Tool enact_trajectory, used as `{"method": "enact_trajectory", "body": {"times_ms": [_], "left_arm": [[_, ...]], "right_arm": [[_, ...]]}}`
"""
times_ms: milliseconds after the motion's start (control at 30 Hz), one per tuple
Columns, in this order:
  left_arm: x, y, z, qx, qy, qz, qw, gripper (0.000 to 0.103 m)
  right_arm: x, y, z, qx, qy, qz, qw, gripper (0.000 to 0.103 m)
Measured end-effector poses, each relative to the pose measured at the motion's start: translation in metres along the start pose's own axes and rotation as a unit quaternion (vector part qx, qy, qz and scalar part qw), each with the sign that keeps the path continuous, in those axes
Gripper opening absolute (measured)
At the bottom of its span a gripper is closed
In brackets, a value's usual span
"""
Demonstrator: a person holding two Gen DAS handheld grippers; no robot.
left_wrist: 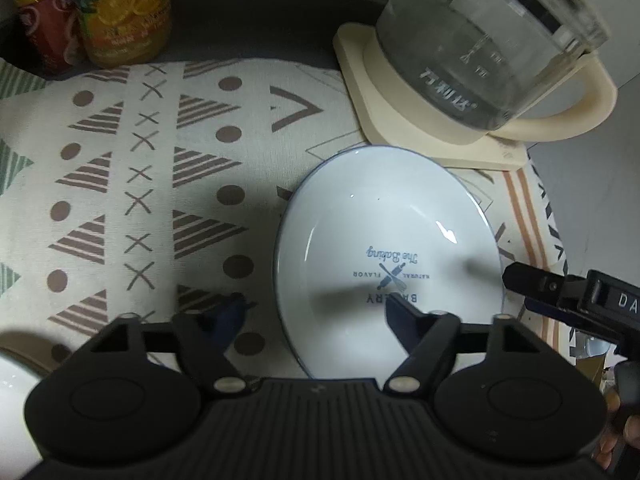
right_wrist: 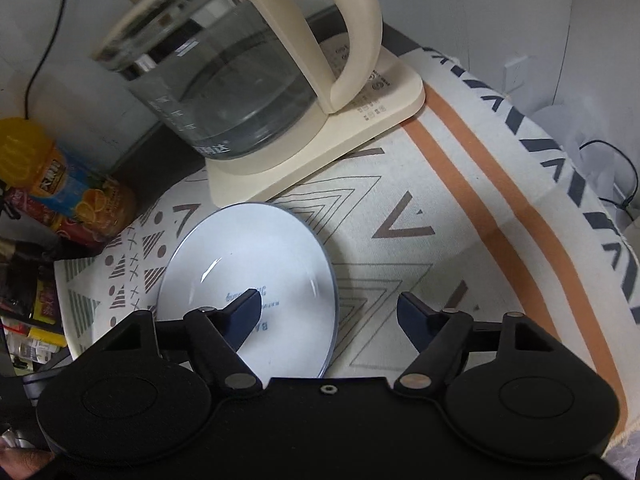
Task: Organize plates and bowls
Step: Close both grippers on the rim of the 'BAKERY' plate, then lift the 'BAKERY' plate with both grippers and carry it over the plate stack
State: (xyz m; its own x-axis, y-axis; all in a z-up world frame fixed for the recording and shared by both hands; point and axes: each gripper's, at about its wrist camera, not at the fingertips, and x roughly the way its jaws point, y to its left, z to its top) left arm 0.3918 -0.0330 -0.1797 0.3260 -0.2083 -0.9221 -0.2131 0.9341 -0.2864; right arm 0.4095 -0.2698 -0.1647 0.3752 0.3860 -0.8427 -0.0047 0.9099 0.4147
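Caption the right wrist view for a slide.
Right gripper, jaws open, straddles the rim of a white bakery-print plate on a patterned cloth, beside a glass kettle.

Both handheld grippers same build, matte black plastic. Left gripper (left_wrist: 316,312): ribbed, grooved top plate in the middle, a round domed housing with an oval recess on each side, triangular cut-out brackets above those. Two angled linkage arms per side, pinned with silver rivet heads. Fingers (left_wrist: 232,314) end in dark navy pads. Right gripper (right_wrist: 330,312): same layout but smooth centre plate with one small hex screw near its far edge, same silver pins, navy pads (right_wrist: 416,316). Seen from the left camera, its side carries a white label, letters "DA" readable.
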Motion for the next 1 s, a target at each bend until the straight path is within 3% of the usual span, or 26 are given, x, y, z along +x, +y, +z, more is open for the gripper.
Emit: {"method": "enact_trajectory", "body": {"times_ms": [233, 367, 600, 667, 833, 1000], "left_arm": [[0.009, -0.004, 0.005, 0.010, -0.005, 0.006, 0.9999, 0.056], [0.010, -0.002, 0.010, -0.003, -0.009, 0.004, 0.9999, 0.042], [0.010, 0.000, 0.013, -0.011, -0.010, 0.006, 0.9999, 0.035], [0.009, 0.005, 0.015, -0.026, -0.008, 0.001, 0.9996, 0.028], [0.007, 0.013, 0.015, -0.035, -0.005, 0.001, 0.9994, 0.021], [0.002, 0.017, 0.013, -0.043, -0.010, -0.001, 0.9990, 0.020]], "right_arm": [[0.023, -0.005, 0.011, -0.010, 0.033, -0.001, 0.999, 0.058], [0.030, -0.002, 0.015, -0.024, 0.039, -0.006, 0.999, 0.044], [0.042, -0.001, 0.013, -0.040, 0.053, 0.003, 0.998, 0.025], [0.045, -0.001, 0.012, -0.039, 0.055, 0.018, 0.998, 0.018], [0.046, -0.002, 0.012, -0.027, 0.054, 0.028, 0.998, 0.016], [0.039, -0.002, 0.010, -0.028, 0.037, 0.037, 0.998, 0.012]]}}
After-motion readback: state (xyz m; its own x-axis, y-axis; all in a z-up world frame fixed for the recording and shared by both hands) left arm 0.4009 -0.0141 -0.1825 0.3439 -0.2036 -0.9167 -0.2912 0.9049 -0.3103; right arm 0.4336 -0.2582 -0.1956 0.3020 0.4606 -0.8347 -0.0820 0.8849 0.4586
